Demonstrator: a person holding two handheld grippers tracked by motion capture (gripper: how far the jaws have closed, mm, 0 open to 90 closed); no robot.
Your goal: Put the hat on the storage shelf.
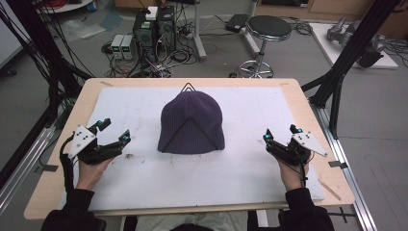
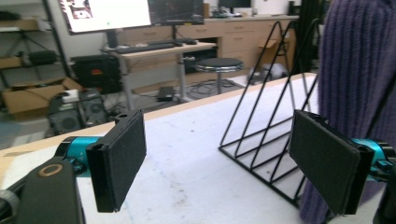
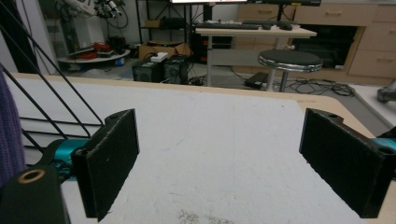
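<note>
A dark purple knit beanie (image 1: 191, 120) sits draped over a black wire triangular stand (image 1: 187, 87) at the middle of the white mat (image 1: 231, 168). To the beanie's left, my left gripper (image 1: 113, 131) rests on the mat, open, with nothing between its jaws. In the left gripper view the stand (image 2: 266, 130) and the beanie (image 2: 359, 70) lie ahead and to the right of the left gripper (image 2: 224, 168). Right of the beanie my right gripper (image 1: 280, 133) is open and holds nothing. The right gripper (image 3: 233, 163) faces bare mat, the stand's wires (image 3: 42, 93) and a strip of the beanie (image 3: 9, 135) at its left.
The mat covers a wooden table (image 1: 57, 159) with black frame posts at both sides. Beyond the far edge are a round stool (image 1: 268, 28), computer boxes (image 1: 154, 29) and tangled cables on the floor. Small dark specks (image 1: 129, 155) mark the mat near the left gripper.
</note>
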